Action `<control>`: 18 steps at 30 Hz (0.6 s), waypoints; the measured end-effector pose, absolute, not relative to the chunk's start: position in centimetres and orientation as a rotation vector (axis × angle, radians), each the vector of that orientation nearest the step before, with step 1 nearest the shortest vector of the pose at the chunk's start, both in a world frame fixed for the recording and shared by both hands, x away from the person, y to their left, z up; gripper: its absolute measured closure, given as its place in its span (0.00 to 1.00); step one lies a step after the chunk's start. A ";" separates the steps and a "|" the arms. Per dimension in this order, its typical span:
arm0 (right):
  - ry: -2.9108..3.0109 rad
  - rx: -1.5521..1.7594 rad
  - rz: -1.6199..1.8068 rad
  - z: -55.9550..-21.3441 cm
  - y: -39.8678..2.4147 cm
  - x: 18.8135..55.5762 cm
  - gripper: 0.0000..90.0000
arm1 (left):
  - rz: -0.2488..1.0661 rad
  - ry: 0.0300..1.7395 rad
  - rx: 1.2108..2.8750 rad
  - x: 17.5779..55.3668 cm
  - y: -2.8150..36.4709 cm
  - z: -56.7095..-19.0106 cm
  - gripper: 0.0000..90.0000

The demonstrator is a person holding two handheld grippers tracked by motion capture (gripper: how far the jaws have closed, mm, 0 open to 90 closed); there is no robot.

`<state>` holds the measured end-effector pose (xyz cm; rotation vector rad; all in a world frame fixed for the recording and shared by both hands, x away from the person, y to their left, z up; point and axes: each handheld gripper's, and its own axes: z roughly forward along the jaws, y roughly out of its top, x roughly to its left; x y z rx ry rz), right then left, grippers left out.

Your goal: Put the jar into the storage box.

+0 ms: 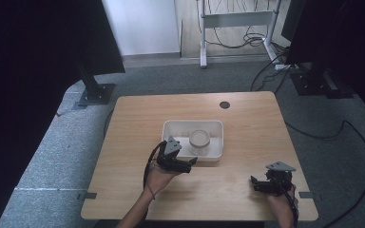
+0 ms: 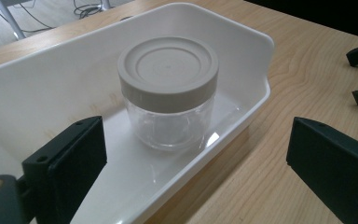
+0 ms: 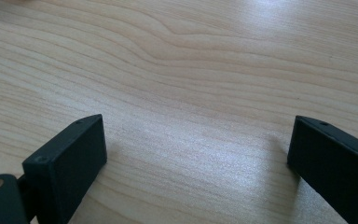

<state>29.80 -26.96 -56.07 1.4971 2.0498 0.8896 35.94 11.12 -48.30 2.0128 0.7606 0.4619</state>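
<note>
pale wood makes up the table (image 1: 247,118) i am working at, a square top with a small dark round hole (image 1: 225,105) near its far edge. grey carpet (image 1: 43,152) lies under it, and cables (image 1: 356,137) trail over the floor on the right.

near the middle of the table sits a white plastic tray (image 1: 171,127) with low walls and rounded corners. inside it, toward its right half, stands a clear jar (image 1: 199,141), upright, with a flat beige screw lid (image 2: 168,67) on top. in the left gripper view the jar looks empty and rests on the tray floor, close to the near wall.

my left gripper (image 1: 190,164) is held at the tray's near edge, just left of the jar, pointing at it. its jaws stand wide apart, one over the tray floor and one over bare wood outside the tray wall, with nothing between them and not touching the jar.

my right gripper (image 1: 254,183) is low over the table near the front right corner, well apart from the tray. its jaws are also spread wide, with only bare wood grain between them.
</note>
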 end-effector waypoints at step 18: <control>2.049 1.498 0.889 -56.1 -26.9 29.8 0.04 | 0.443 0.766 1.995 34.2 13.9 -48.8 0.05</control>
